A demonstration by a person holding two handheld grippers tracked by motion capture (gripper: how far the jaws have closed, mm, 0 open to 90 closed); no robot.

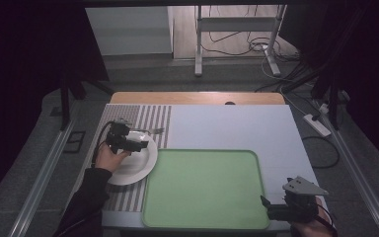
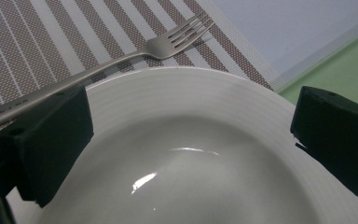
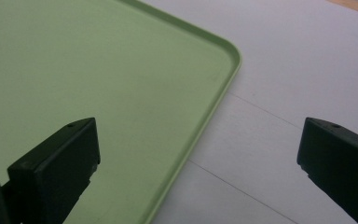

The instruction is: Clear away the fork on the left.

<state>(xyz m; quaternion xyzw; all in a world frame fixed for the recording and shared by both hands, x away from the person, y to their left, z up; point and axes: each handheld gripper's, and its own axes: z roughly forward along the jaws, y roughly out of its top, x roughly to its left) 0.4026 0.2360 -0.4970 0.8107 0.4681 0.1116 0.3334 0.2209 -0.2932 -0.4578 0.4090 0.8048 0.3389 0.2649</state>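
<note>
A white plate (image 1: 139,165) (image 2: 205,93) lies on the striped placemat (image 1: 128,197) at the left, touching the green tray (image 1: 202,190). A metal fork (image 1: 154,131) (image 2: 168,44) rests on the mat just beyond the plate's far rim. My left gripper (image 1: 128,143) (image 2: 191,135) hovers over the plate, open, its jaws wide apart with nothing between them. My right gripper (image 1: 271,207) (image 3: 198,158) is open at the tray's near right corner, straddling the tray's right rim (image 3: 214,102) with nothing held.
The white table top (image 1: 232,126) lies behind and to the right of the tray. The table's wooden far edge (image 1: 197,98) borders a floor with cables and a metal stand (image 1: 237,29). A power strip (image 1: 317,124) lies off the right side.
</note>
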